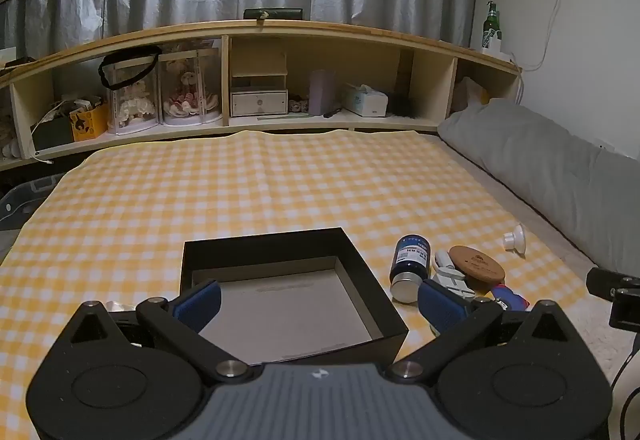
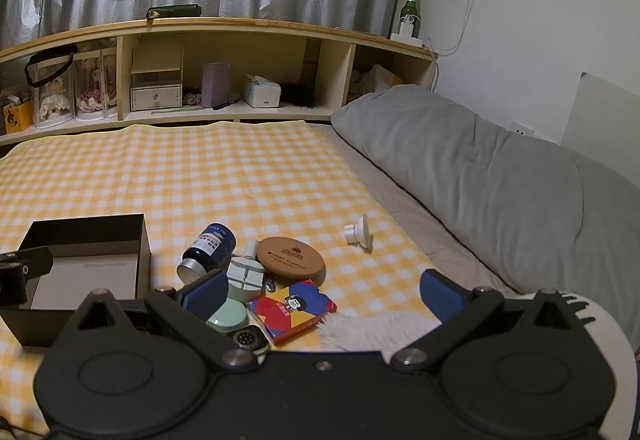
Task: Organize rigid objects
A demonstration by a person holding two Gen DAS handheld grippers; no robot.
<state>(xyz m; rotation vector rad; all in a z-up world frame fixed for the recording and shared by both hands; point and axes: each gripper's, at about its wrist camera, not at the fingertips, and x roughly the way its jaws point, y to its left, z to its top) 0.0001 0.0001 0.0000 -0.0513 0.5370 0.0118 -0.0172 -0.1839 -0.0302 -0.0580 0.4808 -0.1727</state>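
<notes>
Left wrist view: from close above the open black cardboard box [image 1: 294,304], facing along the yellow-and-white checked cloth [image 1: 240,192] toward the pale wooden shelf unit [image 1: 260,36]. Right wrist view: set further right, facing likewise, close over the round cork coaster [image 2: 290,255]. Both share box, coaster, cloth, shelf.

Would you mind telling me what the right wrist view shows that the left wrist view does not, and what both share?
Only the right wrist view shows the smartwatch, the mint round case and the full face of the colourful card box, all close under the open right tongs. Only the left wrist view shows the whole empty floor of the black box, beneath the open left tongs. Both show the dark blue bottle lying on its side, the cork coaster, the white plastic piece and the yellow checked cloth.
</notes>
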